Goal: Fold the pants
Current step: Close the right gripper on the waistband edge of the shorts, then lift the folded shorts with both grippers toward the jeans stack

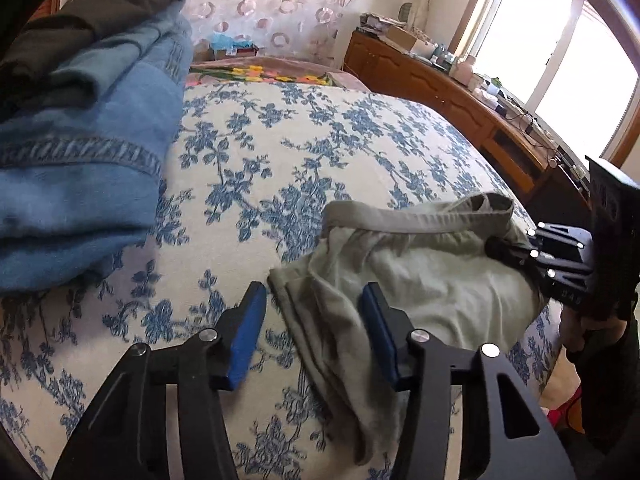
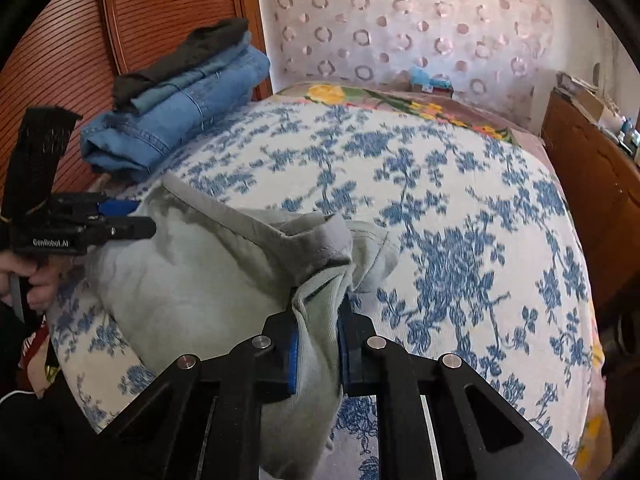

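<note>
Left wrist view:
- left gripper (image 1: 312,336): blue-padded fingers spread wide apart, holding nothing, low over the near part of the bed.
- pants (image 1: 420,280): pale grey-green, lying bunched on the bedspread at right of centre; one edge of the cloth runs between the spread fingers, and the elastic waistband curls along the far side.
- right gripper (image 1: 496,246): reaches in from the right, its dark tip on the right part of the pants; whether it is closed cannot be told from here.
- bedspread (image 1: 320,152): white with blue flowers, covering the bed.
- folded pile (image 1: 88,168): blue jeans with a dark garment on top, at the left, well apart from the pants.
- wooden dresser (image 1: 460,96): along the far right, cluttered on top, below a bright window.

Right wrist view:
- right gripper (image 2: 318,344): fingers clamped together on a fold of the pants (image 2: 192,288), which rise in a ridge from the pinch.
- pants position: at the near left of the bed, the rest spread leftwards over the bed's edge.
- left gripper (image 2: 132,220): enters from the left, held in a hand, its tips at the far left edge of the cloth.
- folded pile (image 2: 176,112): far left, against a reddish wooden panel (image 2: 168,8).
- bedspread (image 2: 460,220): bare to the right of the pants.
</note>
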Tool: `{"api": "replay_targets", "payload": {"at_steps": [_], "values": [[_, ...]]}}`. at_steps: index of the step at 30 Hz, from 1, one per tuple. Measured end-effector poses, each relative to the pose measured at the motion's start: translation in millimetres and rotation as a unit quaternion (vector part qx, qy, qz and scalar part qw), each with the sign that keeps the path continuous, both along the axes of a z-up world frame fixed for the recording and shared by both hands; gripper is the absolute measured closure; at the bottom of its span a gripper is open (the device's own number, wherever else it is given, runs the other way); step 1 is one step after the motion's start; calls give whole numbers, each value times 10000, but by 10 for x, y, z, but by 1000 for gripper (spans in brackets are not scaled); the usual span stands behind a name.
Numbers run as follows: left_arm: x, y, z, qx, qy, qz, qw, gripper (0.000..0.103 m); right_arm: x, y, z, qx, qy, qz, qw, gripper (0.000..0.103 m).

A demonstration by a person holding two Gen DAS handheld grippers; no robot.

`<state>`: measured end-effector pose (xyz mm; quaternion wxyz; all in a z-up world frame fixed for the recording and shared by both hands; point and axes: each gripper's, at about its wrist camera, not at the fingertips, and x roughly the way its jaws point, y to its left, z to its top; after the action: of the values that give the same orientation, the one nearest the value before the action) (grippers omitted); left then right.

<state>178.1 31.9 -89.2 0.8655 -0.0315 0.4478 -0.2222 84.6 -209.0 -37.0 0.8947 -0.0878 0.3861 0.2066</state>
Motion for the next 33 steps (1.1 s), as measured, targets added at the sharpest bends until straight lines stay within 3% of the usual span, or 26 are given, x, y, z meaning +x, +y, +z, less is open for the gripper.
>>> {"api": "replay_targets", "payload": {"at_steps": [7,9,12,19,21,33], "values": [[35,1,-16,-63,-52,-9,10000,68,100,46,-23,84,69,-90,9999,87],[29,3,-20,-88,-42,-39,9999,80,136,23,-30,185,100,-102,9997,87],[-5,-26,-10,-158,-48,-130,9998,88,171,-13,-41,316,151,-111,9993,83],[-173,-68,180,-296,-375,-220,9986,90,218,-41,-39,365,198,-145,9990,81],[-227,-61,253,-326,-488,-214,9980,90,193,-35,-22,408,188,-122,9989,85],[-406,38,660,-383,-1093,-33,9933,91,-139,-7,563,495,-802,10,9956,87]]}}
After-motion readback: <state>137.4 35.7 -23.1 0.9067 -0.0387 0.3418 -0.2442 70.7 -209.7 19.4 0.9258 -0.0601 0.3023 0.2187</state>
